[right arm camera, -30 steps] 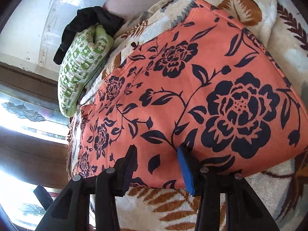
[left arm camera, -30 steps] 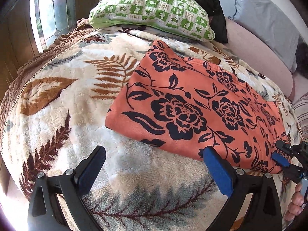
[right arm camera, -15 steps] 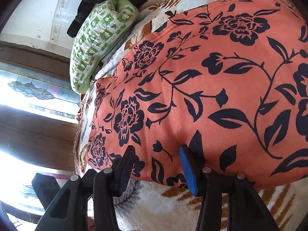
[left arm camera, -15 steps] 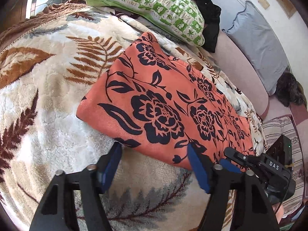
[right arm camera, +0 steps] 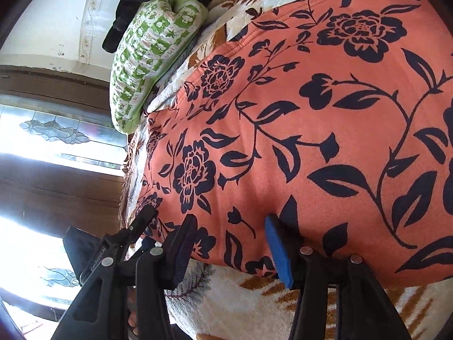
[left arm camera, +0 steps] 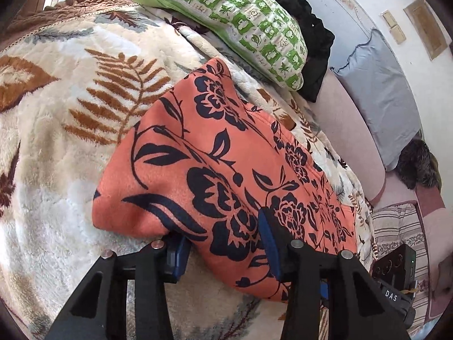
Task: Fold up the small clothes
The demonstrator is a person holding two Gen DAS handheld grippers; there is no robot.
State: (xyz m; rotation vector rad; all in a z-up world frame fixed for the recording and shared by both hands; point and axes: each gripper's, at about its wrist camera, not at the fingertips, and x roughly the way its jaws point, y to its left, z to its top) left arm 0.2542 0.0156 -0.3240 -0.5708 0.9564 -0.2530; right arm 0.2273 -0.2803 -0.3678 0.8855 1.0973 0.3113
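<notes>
Garment (left arm camera: 226, 170) lies flat on the blanket (left arm camera: 56, 130). Your left gripper (left arm camera: 223, 243) has just been closing over its near hem; the right gripper (right arm camera: 229, 240) straddles it, half-open. Pinch both, then fold forward.

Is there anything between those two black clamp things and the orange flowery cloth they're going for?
Nothing visible. The left gripper and the right gripper both already straddle the near edge of the orange cloth.
</notes>
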